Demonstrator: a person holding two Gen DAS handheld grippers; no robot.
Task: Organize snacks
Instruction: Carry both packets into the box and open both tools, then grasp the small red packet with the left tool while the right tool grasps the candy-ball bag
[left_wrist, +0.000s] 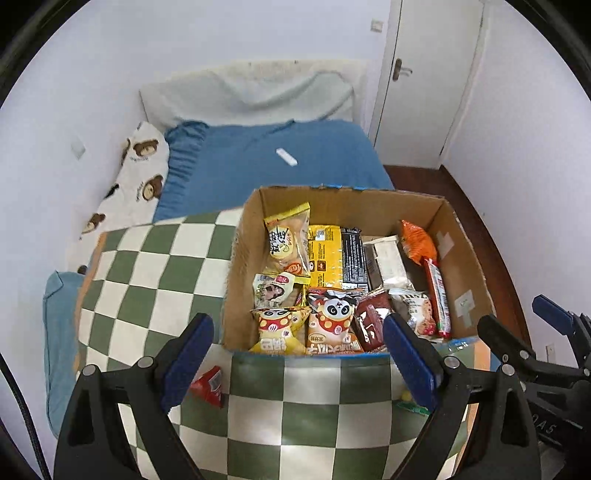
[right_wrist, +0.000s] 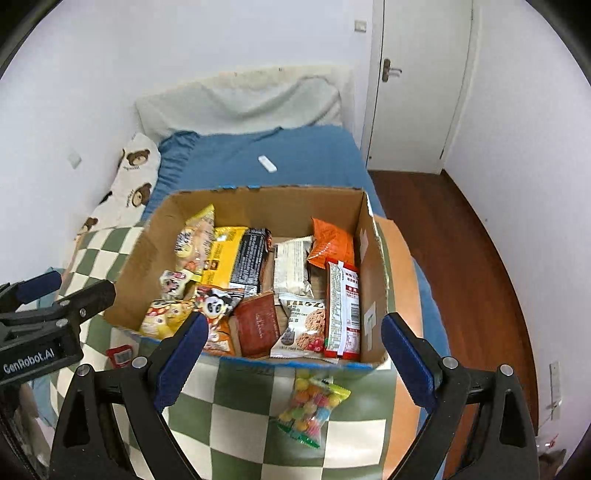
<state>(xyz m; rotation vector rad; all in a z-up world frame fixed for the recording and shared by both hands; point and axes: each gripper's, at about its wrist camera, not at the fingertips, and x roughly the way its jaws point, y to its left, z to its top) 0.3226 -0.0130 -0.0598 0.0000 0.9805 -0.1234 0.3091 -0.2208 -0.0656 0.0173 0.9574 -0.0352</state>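
Right now your cardboard box (right_wrist: 369, 258) sits open on the green-and-white checkered blanket (right_wrist: 236, 417), packed with snacks. Inside it, against its left wall, a yellow cake packet (left_wrist: 286, 240) leans upright; a yellow pouch (left_wrist: 325, 254) and a black bar (left_wrist: 352, 258) lie beside it toward the middle, a white wrapper (right_wrist: 291, 266) further right, and an orange bag (right_wrist: 330, 243) in the far right corner. Along the box's right wall lies a long red-and-white bar (right_wrist: 343, 314), with an oat cookie pack (right_wrist: 303, 325) and a dark red sachet (right_wrist: 256, 321) at the near edge, and two panda packets (left_wrist: 332, 321) toward the near left corner.

Outside the box, just in front of its near wall, a bag of coloured candy balls (right_wrist: 312, 402) lies on the blanket, and a small red packet (left_wrist: 208, 384) lies near the near left corner.

Your left gripper (left_wrist: 295, 360) and right gripper (right_wrist: 291, 363) hang in front of the box, jaws spread wide, gripping nothing.

Beyond the box lie the blue bedspread (left_wrist: 266, 158) and a small white remote (left_wrist: 286, 157).
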